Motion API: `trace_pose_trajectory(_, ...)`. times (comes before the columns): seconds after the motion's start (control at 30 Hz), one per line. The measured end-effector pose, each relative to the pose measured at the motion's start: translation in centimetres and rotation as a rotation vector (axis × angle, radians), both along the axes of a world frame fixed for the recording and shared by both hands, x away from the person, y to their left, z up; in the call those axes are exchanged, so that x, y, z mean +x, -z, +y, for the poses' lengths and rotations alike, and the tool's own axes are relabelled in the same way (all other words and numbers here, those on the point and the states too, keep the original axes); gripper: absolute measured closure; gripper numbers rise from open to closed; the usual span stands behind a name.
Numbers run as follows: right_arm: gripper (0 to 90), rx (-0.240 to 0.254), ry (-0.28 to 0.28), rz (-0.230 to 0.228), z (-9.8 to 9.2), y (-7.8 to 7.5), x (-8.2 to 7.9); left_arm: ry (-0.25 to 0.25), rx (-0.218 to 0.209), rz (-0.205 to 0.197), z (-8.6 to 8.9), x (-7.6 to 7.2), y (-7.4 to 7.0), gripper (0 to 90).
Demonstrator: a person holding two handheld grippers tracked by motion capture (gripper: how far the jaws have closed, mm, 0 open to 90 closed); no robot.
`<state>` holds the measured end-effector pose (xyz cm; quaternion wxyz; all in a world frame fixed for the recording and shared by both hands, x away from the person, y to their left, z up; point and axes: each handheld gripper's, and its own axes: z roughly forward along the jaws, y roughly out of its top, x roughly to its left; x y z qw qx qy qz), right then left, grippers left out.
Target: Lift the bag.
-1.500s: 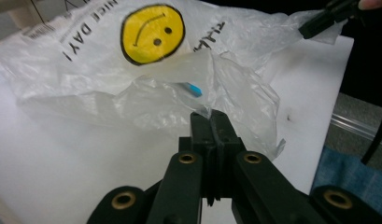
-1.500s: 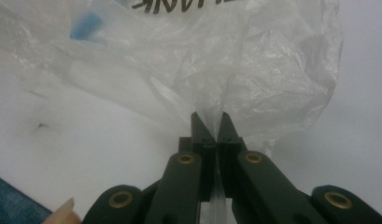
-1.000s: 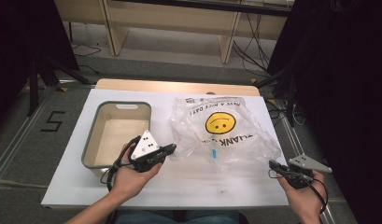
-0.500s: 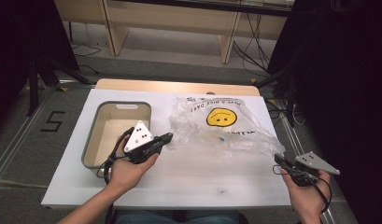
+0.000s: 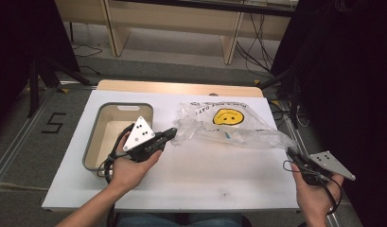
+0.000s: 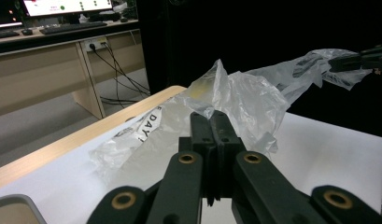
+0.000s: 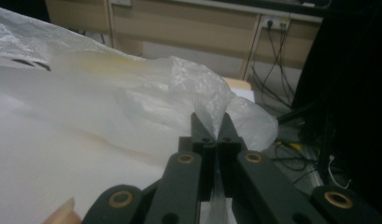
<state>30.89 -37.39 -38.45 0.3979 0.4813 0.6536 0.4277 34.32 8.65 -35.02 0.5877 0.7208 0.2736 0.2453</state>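
Note:
A clear plastic bag (image 5: 238, 132) with a yellow smiley face (image 5: 227, 117) and black lettering hangs stretched between both grippers over the white table (image 5: 205, 179). My left gripper (image 5: 171, 134) is shut on the bag's crumpled left edge, just right of the grey bin. In the left gripper view its jaws (image 6: 210, 116) are pressed together with the bag (image 6: 235, 98) bunched at their tips. My right gripper (image 5: 291, 152) is shut on the bag's right end near the table's right edge. In the right gripper view, film (image 7: 198, 88) rises from between the closed jaws (image 7: 212, 122).
A grey rectangular bin (image 5: 116, 135) with nothing seen inside stands on the table's left part, under my left hand. A wooden strip (image 5: 181, 87) runs along the far table edge. Desks and cables stand on the floor beyond. The front of the table is bare white.
My left gripper has risen and drawn back toward the bin with the bag's edge. The right gripper has shifted right, so the once-flat bag now lifts and stretches between them.

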Motion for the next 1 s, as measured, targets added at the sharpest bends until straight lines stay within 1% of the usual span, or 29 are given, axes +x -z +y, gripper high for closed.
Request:
trace_pose_trajectory(0.07, 90.0, 0.000, 0.011, -0.033, 0.0, -0.5, 0.1, -0.002, -0.012, -0.003, 0.0, 0.0, -0.2, 89.7)
trace_pose_trajectory(0.23, 90.0, -0.012, 0.033, -0.097, 0.4, -1.6, 0.6, 0.002, -0.017, -0.016, -0.1, 0.0, -0.7, 89.7)
trace_pose_trajectory(0.47, 90.0, -0.023, 0.054, -0.161, 0.7, -3.3, 1.5, 0.004, -0.036, -0.033, -0.1, -0.2, -1.4, 89.7)
trace_pose_trajectory(0.73, 90.0, -0.007, 0.069, -0.225, 1.0, -5.3, 2.4, 0.001, -0.060, -0.047, 0.1, -0.2, -2.2, 89.7)
trace_pose_trajectory(1.0, 90.0, -0.003, 0.071, -0.261, 1.6, -6.3, 3.2, 0.006, -0.073, -0.062, 0.3, -0.5, -2.8, 89.7)
